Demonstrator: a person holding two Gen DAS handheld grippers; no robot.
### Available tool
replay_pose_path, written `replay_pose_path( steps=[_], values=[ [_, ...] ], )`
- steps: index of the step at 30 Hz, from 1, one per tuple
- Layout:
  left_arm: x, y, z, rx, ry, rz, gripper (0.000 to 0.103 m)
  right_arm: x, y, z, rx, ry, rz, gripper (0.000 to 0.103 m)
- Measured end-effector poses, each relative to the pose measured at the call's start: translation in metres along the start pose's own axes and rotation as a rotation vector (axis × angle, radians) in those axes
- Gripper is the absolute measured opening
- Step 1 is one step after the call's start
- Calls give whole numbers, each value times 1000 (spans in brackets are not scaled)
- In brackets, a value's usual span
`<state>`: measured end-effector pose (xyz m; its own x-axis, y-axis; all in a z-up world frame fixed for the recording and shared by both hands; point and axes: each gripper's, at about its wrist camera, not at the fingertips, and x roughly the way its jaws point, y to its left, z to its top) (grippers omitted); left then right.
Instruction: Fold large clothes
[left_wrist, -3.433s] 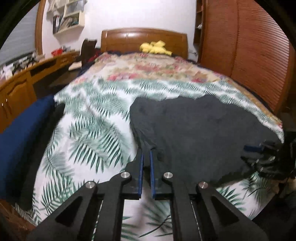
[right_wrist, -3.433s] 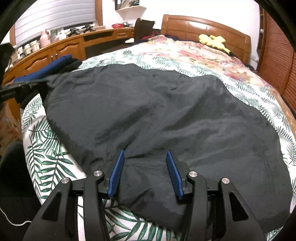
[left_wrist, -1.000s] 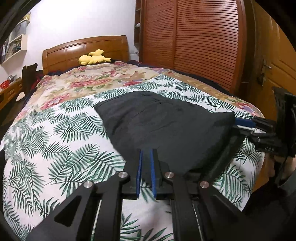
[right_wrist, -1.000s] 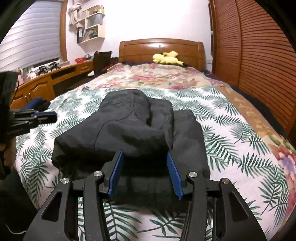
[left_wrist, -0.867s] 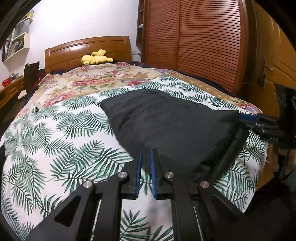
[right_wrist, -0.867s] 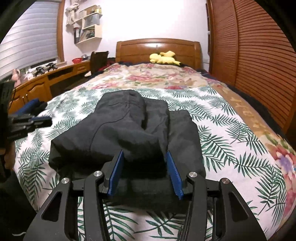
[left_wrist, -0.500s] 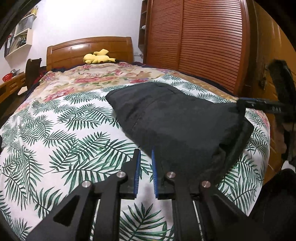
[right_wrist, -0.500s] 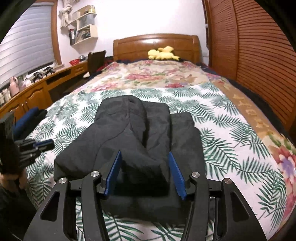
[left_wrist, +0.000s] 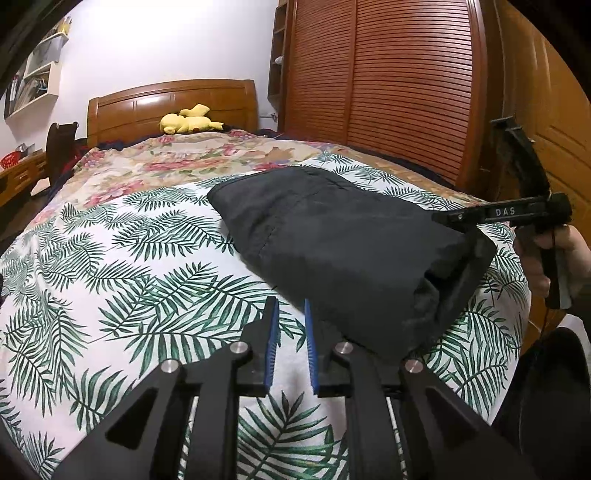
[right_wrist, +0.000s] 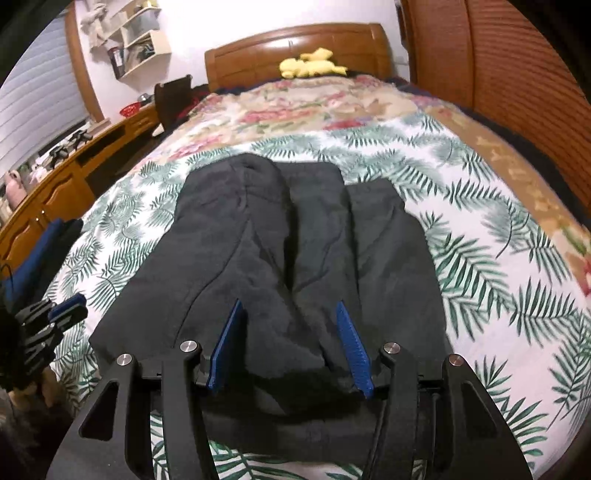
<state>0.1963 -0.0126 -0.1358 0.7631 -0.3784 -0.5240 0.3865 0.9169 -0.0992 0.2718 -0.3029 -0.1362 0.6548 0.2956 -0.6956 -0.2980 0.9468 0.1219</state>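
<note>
I am at the end of a fold: the dark grey padded garment (right_wrist: 295, 258) lies doubled in a thick bundle near the foot of the palm-leaf printed bedspread (left_wrist: 129, 266). My left gripper (left_wrist: 290, 314) hovers just beside its edge, blue pads slightly parted and empty. My right gripper (right_wrist: 288, 306) straddles a raised ridge of fabric, jaws half spread, not visibly pinching. Next, I judge, comes squaring the bundle.
</note>
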Motion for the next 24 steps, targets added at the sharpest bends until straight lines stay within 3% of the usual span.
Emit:
replay_pose_path(
  steps=[6,9,11,14,20,24],
  values=[
    [-7,4,1,-12,-13,-3,12,1,12,-5,-49,35,-16,53],
    [-11,5,1,-17,-21,-3,12,2,22,-7,-101,43,-9,20],
    [-12,6,1,-19,-24,-2,12,-1,29,-5,-126,30,-16,11],
    [-15,6,1,-18,-29,-3,12,-17,42,0,-156,-42,-58,7],
    [-19,7,1,-22,-40,-7,12,-63,63,18,-166,-173,-27,5],
    [-19,7,1,-21,-41,-10,13,-90,77,22,-197,-249,-54,5]
  ],
)
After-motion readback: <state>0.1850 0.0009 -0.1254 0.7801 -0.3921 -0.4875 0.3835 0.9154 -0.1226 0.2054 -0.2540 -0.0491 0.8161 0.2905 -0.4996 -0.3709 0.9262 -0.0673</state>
